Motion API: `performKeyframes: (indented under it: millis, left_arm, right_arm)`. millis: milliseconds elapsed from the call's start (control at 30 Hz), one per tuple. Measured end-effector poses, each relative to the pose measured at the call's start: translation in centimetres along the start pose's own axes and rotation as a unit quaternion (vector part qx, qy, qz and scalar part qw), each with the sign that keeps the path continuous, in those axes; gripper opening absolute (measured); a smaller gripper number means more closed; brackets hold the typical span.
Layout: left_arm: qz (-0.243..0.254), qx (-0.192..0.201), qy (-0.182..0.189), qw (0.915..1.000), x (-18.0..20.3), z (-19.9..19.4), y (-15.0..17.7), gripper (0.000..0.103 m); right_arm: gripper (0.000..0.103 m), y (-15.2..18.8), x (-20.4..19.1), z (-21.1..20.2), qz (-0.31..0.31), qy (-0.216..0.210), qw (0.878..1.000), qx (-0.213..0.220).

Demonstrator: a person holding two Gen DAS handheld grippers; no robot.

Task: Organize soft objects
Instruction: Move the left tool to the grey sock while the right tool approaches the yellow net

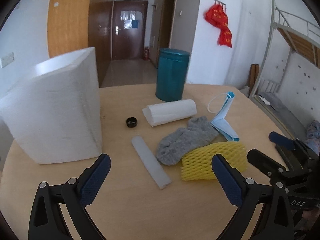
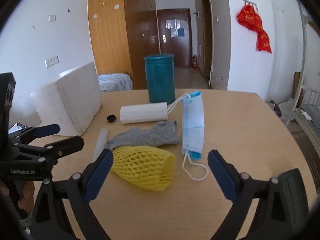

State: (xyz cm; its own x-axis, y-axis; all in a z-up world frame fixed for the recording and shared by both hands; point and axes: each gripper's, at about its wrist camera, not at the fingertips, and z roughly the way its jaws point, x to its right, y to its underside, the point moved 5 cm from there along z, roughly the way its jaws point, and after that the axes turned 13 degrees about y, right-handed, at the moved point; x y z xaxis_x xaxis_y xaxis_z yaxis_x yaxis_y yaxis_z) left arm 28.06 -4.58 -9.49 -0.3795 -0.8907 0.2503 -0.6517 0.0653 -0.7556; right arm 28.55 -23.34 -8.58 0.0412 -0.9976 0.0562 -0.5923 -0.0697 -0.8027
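Note:
On the round wooden table (image 1: 140, 210) lie a grey sock (image 1: 184, 140), a yellow foam net sleeve (image 1: 214, 160), a folded blue face mask (image 1: 224, 124), a white foam roll (image 1: 170, 112) and a thin translucent foam tube (image 1: 151, 167). My left gripper (image 1: 161, 160) is open just short of the tube and sock, nothing between its pads. My right gripper (image 2: 161, 156) is open too, facing the yellow net (image 2: 144, 168) and the mask (image 2: 193, 128), touching neither. The sock (image 2: 148, 136) lies partly under the net's far edge.
A big white foam box (image 1: 54, 108) stands at the table's left. A teal canister (image 1: 172, 74) stands at the back, and a small black cap (image 1: 131, 122) lies near the roll. Each gripper shows at the edge of the other's view, the left gripper (image 2: 66, 135) held by a hand.

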Motion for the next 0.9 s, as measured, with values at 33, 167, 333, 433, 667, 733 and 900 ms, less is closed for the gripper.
performKeyframes:
  millis: [33,167,333,433,667,733,900]
  left_arm:
    - [0.001,-0.006,0.004,1.0000,0.0,0.4,0.0,0.101]
    - [0.014,-0.024,0.003,0.9996,0.2,1.8,-0.1,0.098]
    - [0.029,-0.050,0.023,0.9981,0.0,3.7,-0.5,0.093]
    - [0.030,-0.059,0.045,0.9968,-0.5,4.7,-0.8,0.091]
    - [0.025,-0.087,0.073,0.9932,-1.3,7.2,-0.7,0.086]
    - [0.023,-0.086,0.076,0.9931,-1.5,7.7,-0.6,0.086]
    - [0.045,-0.083,0.086,0.9918,-1.0,8.5,-1.0,0.086]
  right_arm:
    - [0.095,0.1,0.0,0.2,0.000,-0.004,1.000,-0.005]
    - [0.095,0.2,-0.1,1.1,-0.002,-0.007,1.000,-0.021]
    - [0.095,0.5,-0.1,2.0,-0.001,-0.011,0.999,-0.038]
    - [0.095,0.7,0.0,2.7,0.003,-0.013,0.999,-0.048]
    - [0.091,1.2,0.0,4.2,0.010,-0.018,0.997,-0.077]
    - [0.090,1.4,-0.1,4.4,0.010,-0.019,0.996,-0.084]
    - [0.088,1.5,-0.4,4.7,0.009,-0.023,0.996,-0.091]
